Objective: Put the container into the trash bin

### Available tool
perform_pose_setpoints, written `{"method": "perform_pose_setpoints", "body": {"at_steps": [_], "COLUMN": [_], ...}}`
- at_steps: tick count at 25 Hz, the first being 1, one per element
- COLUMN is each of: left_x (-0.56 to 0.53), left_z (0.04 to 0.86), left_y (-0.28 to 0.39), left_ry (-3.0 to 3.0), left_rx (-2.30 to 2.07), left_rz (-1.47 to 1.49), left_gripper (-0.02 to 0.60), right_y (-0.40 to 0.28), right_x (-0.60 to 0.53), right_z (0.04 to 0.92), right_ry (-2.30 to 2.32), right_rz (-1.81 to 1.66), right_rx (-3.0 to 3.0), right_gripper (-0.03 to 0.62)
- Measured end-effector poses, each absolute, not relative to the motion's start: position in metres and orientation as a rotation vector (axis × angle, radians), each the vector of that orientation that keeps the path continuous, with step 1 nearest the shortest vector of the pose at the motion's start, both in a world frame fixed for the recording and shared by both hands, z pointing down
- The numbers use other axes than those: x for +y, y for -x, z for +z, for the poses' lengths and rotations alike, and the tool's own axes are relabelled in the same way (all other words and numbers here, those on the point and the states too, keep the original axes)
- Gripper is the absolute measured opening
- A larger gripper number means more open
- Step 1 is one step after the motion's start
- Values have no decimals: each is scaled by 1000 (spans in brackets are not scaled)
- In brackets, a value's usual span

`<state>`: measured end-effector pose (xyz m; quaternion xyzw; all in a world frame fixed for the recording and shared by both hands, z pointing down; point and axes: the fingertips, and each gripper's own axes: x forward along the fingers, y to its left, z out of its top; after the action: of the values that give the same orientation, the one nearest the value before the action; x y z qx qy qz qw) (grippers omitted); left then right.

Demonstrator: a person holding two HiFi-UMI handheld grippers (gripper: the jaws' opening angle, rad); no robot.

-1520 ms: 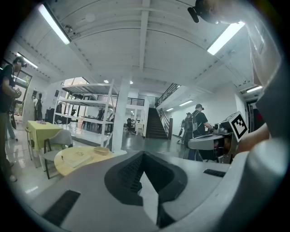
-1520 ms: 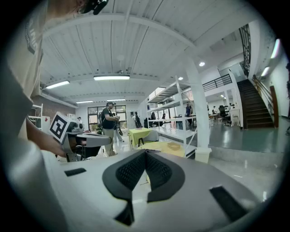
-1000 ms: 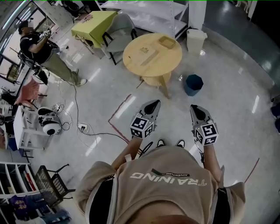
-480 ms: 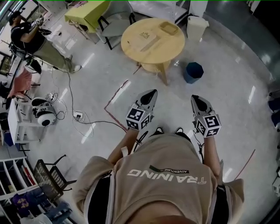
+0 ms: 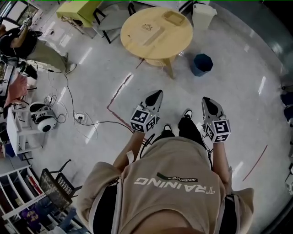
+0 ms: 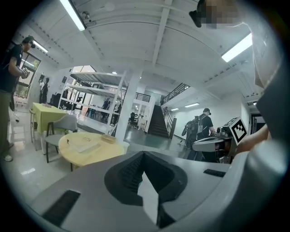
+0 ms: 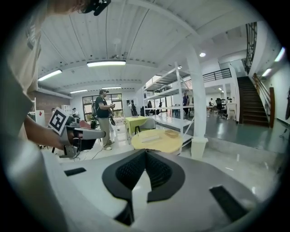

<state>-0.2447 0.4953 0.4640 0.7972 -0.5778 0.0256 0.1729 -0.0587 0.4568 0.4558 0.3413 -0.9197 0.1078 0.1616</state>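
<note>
A shallow tan container [image 5: 174,17] lies on the round wooden table [image 5: 137,20] far ahead, beside a flat board [image 5: 149,31]. A white trash bin [image 5: 203,13] stands just right of the table, and a dark blue bin [image 5: 202,64] sits on the floor nearer me. My left gripper [image 5: 158,93] and right gripper [image 5: 206,99] are held side by side above the floor, well short of the table, both shut with nothing in them. The left gripper view shows the table [image 6: 86,152] and the container [image 6: 108,138] low at the left. In the right gripper view the container [image 7: 171,133] and the white bin [image 7: 198,147] show.
Grey chairs [image 5: 112,18] and a yellow-green table [image 5: 75,8] stand behind the round table. Cables and a power strip [image 5: 78,118] cross the floor at the left, near white shelving [image 5: 18,137]. A person [image 5: 27,45] stands far left. Red tape lines [image 5: 119,93] mark the floor.
Both grippers have sunk a little and stay shut. The round table has slid toward the top of the head view, and one of my legs has stepped forward between the grippers.
</note>
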Motion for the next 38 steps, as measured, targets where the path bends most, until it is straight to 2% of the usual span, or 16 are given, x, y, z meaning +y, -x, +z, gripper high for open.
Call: {"method": "perform_pose_setpoints", "body": {"at_steps": [13,23,38], "left_x": [371,294,246], "left_z": [452,463,479], "left_y": [210,158,207], "left_ry": [-2299,-2261,-2177], "left_rx": [-1655,-1607,-1675], "left_rz": [164,206,174], "left_gripper": [2,2,2], "right_y": [42,26,59], "right_x": [339,241,198], "right_z": [477,494,514], "right_ry": [-887,-791,-723], "right_rz": [246,255,299], "right_rx": [-2653,-2698,-2670], "right_gripper": [3,3,3]}}
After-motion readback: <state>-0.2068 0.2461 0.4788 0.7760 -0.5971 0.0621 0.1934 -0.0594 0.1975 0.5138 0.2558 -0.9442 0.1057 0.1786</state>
